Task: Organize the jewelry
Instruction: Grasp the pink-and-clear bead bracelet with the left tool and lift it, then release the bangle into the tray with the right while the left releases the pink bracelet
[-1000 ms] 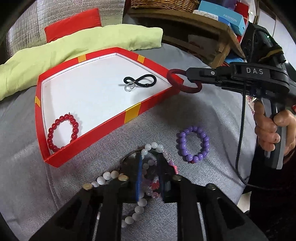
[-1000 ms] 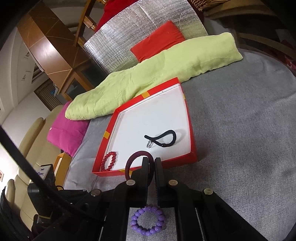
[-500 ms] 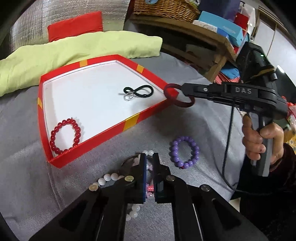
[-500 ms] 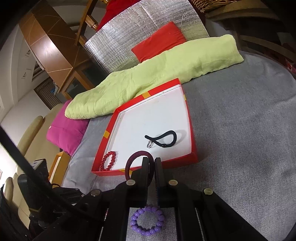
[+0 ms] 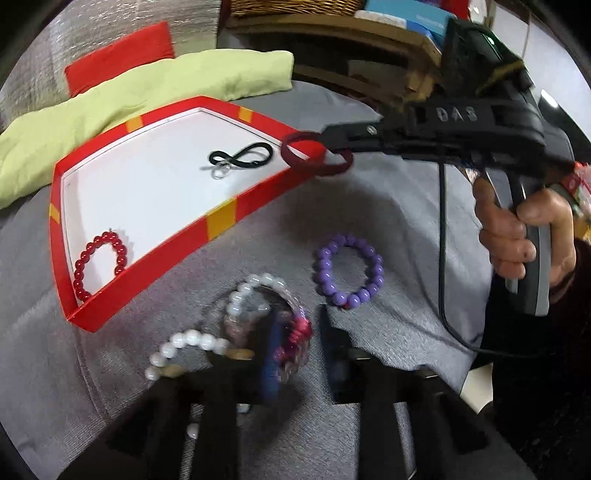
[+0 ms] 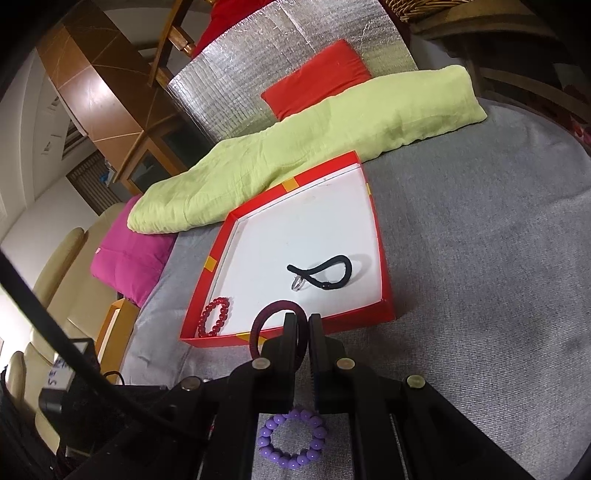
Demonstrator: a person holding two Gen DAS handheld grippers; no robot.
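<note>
A red tray [image 5: 221, 223] [image 6: 218, 338] with a white floor lies on the grey cloth. It holds a red bead bracelet [image 5: 99, 264] [image 6: 214, 315] and a black hair tie with a ring [image 5: 242, 157] [image 6: 323, 275]. My right gripper [image 6: 302, 325] [image 5: 327, 142] is shut on a dark maroon hair band [image 6: 275, 314] [image 5: 316, 157], held over the tray's near corner. My left gripper [image 5: 295, 332] is open over a heap of white and pink bead bracelets [image 5: 258, 314]. A purple bead bracelet [image 5: 349, 269] [image 6: 293, 439] lies on the cloth.
A lime green cushion [image 6: 314, 147] and a red cushion [image 6: 317, 81] lie behind the tray. A pink cushion [image 6: 129, 251] lies to the left. A wooden shelf with boxes [image 5: 351, 33] stands at the back.
My left gripper has gone from shut to open over the bead heap and moved closer to it. My right gripper has carried the maroon band slightly toward the tray.
</note>
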